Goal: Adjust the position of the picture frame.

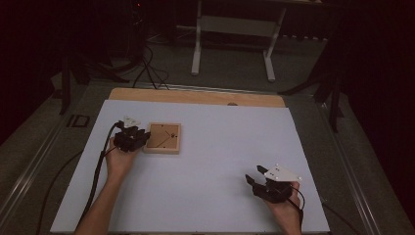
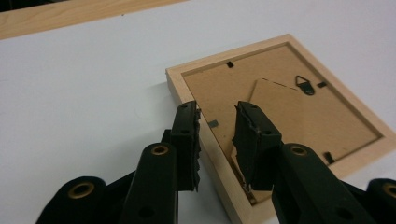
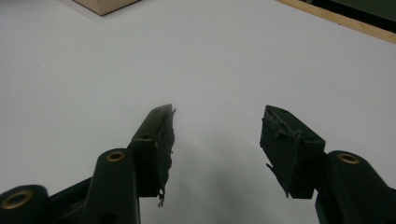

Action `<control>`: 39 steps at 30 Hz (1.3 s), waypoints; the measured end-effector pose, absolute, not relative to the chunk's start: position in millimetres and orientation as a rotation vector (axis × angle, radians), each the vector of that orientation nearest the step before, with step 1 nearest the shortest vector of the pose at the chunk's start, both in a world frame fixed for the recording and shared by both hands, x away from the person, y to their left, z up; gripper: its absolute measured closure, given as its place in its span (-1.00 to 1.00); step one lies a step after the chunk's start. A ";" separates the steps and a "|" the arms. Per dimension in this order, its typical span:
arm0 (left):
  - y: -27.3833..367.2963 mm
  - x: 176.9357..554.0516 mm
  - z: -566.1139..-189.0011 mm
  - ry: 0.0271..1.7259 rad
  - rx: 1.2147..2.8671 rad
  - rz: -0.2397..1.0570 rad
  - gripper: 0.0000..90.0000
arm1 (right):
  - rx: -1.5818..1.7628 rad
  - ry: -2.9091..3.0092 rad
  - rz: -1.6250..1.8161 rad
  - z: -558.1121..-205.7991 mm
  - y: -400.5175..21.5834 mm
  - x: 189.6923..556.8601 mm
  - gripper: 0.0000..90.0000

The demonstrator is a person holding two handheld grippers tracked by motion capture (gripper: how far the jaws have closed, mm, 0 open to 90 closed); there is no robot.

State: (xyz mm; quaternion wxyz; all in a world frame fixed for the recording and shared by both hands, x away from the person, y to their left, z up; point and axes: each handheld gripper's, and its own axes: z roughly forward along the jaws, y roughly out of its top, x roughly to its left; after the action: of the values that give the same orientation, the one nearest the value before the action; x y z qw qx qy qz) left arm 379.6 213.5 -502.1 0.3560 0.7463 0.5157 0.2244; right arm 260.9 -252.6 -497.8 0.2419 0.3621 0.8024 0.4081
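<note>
A light wooden picture frame (image 1: 163, 137) lies face down on the white table (image 1: 210, 161), left of centre. Its brown backing board (image 2: 280, 116) faces up, with a small metal hanger (image 2: 306, 85) and black tabs on it. My left gripper (image 1: 145, 137) sits at the frame's left edge. In the left gripper view its jaws (image 2: 217, 112) straddle the frame's near rail (image 2: 208, 140). One jaw is outside the rail and one is over the backing, with a gap still showing. My right gripper (image 1: 253, 173) rests open at the table's lower right, and nothing is between its jaws (image 3: 217, 112).
A bare wooden strip (image 1: 195, 96) runs along the table's far edge. Beyond it are a white stand (image 1: 232, 29) and cables (image 1: 147, 68) on the dark floor. A corner of the frame (image 3: 105, 4) shows at the top of the right gripper view.
</note>
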 end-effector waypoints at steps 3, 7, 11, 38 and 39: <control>213.0 382.5 -505.9 1.355 1.927 0.569 0.57 | 0.990 2.190 1.118 -497.7 -253.5 260.9 -0.03; 212.7 384.5 -509.0 1.364 1.935 0.562 0.57 | 0.989 2.191 1.118 -497.8 -253.7 260.9 -0.03; 212.8 386.8 -511.3 1.380 1.927 0.557 0.59 | 0.990 2.194 1.116 -498.1 -253.1 261.0 -0.02; 211.8 385.5 -514.4 1.382 1.921 0.515 0.72 | 0.984 2.204 1.106 -499.3 -251.6 261.0 -0.03; 211.5 385.2 -514.4 1.379 1.924 0.517 0.72 | 0.983 2.205 1.105 -499.5 -251.4 261.2 -0.03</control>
State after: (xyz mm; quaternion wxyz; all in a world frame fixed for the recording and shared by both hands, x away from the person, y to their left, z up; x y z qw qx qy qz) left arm 385.2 211.5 -514.4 0.3516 0.7433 0.5330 0.1997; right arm 261.2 -251.4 -499.5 0.2408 0.3595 0.8060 0.4039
